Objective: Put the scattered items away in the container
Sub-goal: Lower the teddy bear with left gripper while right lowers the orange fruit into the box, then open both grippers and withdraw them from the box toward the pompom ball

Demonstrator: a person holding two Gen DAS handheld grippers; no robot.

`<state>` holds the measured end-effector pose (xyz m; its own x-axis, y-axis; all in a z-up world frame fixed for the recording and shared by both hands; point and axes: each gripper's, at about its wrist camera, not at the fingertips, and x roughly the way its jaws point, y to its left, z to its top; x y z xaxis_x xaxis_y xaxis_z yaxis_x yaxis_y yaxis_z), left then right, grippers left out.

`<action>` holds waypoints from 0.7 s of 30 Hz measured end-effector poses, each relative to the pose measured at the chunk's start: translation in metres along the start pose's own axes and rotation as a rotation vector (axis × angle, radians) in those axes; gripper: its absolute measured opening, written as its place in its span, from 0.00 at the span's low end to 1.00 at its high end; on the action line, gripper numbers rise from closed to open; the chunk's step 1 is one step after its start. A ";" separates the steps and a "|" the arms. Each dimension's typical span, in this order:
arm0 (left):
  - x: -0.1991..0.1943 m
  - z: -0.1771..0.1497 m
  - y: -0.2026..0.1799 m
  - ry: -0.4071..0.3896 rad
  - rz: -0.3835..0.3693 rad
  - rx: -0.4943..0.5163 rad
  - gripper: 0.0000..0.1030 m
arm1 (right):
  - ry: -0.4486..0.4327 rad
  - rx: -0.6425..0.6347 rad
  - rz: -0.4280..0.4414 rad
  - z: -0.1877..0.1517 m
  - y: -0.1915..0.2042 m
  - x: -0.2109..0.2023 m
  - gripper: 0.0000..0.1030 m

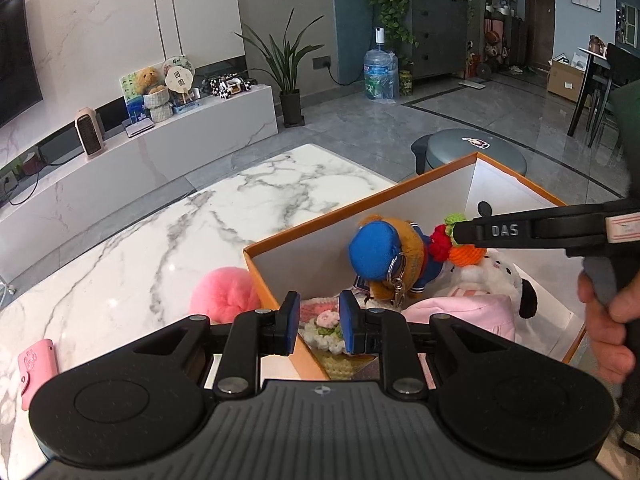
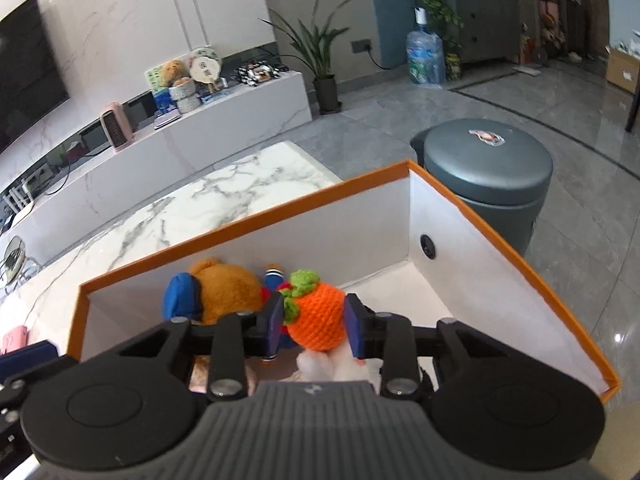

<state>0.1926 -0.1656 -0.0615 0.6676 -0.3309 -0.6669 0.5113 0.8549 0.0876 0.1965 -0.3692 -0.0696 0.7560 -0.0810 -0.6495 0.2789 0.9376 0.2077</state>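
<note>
An orange-rimmed white box [image 1: 256, 254] [image 2: 500, 216] stands on the marble table. In it lie a brown bear with a blue cap [image 1: 384, 256] [image 2: 224, 292], a white plush dog [image 1: 504, 276], a pink cloth [image 1: 464, 312] and a crocheted flower piece [image 1: 328, 320]. My right gripper [image 2: 314, 322] is over the box, its pads either side of a crocheted orange fruit [image 2: 318, 316] [image 1: 466, 254]. My left gripper [image 1: 319, 326] is open and empty above the box's near left wall. A pink pompom [image 1: 224, 294] and a pink case [image 1: 38, 364] lie on the table left of the box.
The marble table [image 1: 160, 240] runs on to the left. A grey round stool [image 2: 488, 168] stands on the floor beyond the box. A white TV bench [image 1: 160, 148] with toys and a heater runs along the back wall.
</note>
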 end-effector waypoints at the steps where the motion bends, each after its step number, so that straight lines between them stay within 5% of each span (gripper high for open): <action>1: 0.001 0.000 -0.001 0.001 -0.003 -0.001 0.24 | 0.004 0.003 0.021 0.000 0.001 -0.004 0.32; 5: 0.001 -0.001 -0.004 0.003 -0.014 0.003 0.24 | 0.029 0.001 0.088 -0.003 0.006 -0.014 0.30; 6: 0.001 -0.002 -0.005 0.002 -0.017 0.006 0.24 | 0.037 -0.010 0.083 -0.005 0.009 -0.013 0.15; 8: 0.000 -0.002 -0.006 -0.001 -0.018 0.009 0.24 | 0.067 -0.010 0.078 -0.009 0.009 -0.007 0.12; 13: -0.001 -0.003 -0.002 0.002 -0.005 -0.003 0.24 | 0.140 0.036 0.080 -0.018 0.005 0.007 0.11; 21: -0.013 -0.002 -0.004 -0.016 -0.008 -0.009 0.24 | 0.107 0.048 0.078 -0.019 0.005 -0.009 0.13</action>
<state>0.1805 -0.1640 -0.0547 0.6722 -0.3435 -0.6559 0.5117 0.8558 0.0762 0.1799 -0.3575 -0.0761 0.7097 0.0301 -0.7038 0.2519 0.9222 0.2934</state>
